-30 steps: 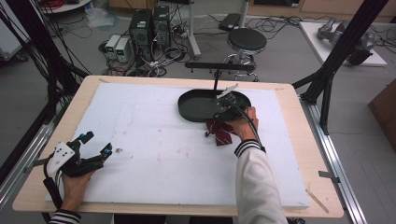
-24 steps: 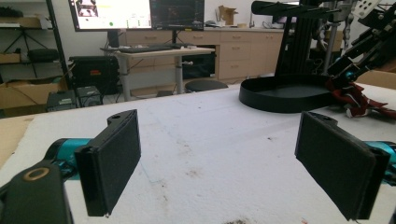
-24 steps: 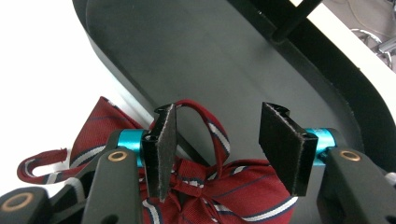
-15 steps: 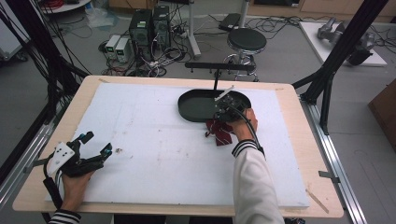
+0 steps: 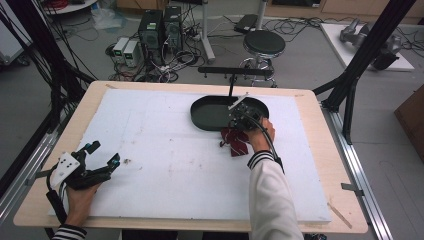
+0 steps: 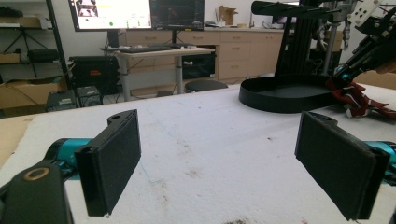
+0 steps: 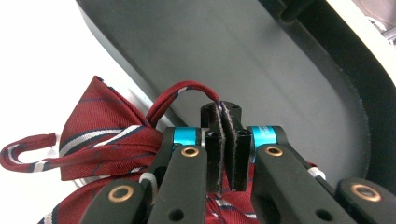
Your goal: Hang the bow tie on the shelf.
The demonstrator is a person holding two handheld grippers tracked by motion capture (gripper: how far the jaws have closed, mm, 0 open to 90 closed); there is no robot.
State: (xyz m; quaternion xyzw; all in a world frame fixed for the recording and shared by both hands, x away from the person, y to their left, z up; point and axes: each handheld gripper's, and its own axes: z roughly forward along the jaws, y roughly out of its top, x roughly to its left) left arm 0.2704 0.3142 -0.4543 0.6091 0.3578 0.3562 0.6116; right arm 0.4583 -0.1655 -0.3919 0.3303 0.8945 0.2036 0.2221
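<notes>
At the near left corner of the white board (image 5: pixel 165 165), the left gripper (image 5: pixel 102 156) rests released, jaws wide apart, holding nothing. Farther right, the right gripper (image 7: pixel 225 140) is clenched on a loop of one red striped tie (image 7: pixel 100 135), which lies bunched just beside the near rim of one black tray (image 5: pixel 207 115).

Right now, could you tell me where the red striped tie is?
In the high view, the red striped tie lies on the white table cover, right of centre, against the near rim of the black oval tray, a loop pinched in the right tongs.
</notes>
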